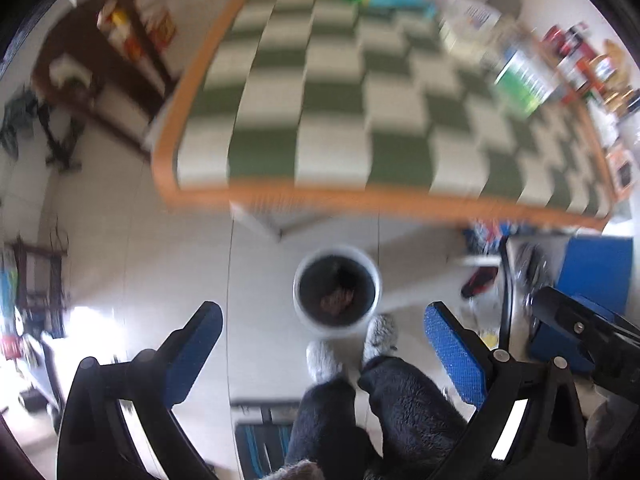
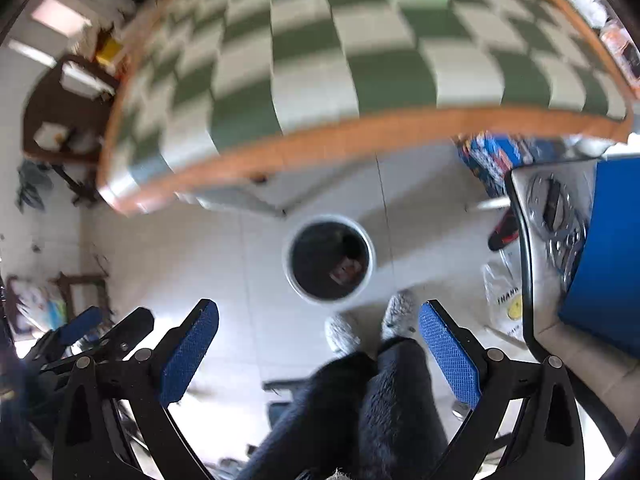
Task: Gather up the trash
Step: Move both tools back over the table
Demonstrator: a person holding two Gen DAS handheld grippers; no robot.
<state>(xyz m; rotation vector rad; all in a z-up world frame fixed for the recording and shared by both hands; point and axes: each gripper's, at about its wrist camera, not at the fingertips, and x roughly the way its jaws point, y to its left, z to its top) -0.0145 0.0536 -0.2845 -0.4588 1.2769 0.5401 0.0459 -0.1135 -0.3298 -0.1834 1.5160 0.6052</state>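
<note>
With both cameras tipped down toward the floor, the left gripper (image 1: 324,344) and the right gripper (image 2: 318,344) hang spread wide and empty, blue pads (image 2: 188,354) showing nothing between them. Just past them, the person's grey slippers (image 1: 348,344) stand at the foot of the white bin (image 1: 337,286), its dark liner holding a few scraps already. Beyond it the checkered table (image 1: 344,92) carries bottles and cans (image 1: 524,80) along its far edge, too blurred to sort. My read: the next piece of trash is up there, so lift, steady the view, and pick one clear item before closing.
</note>
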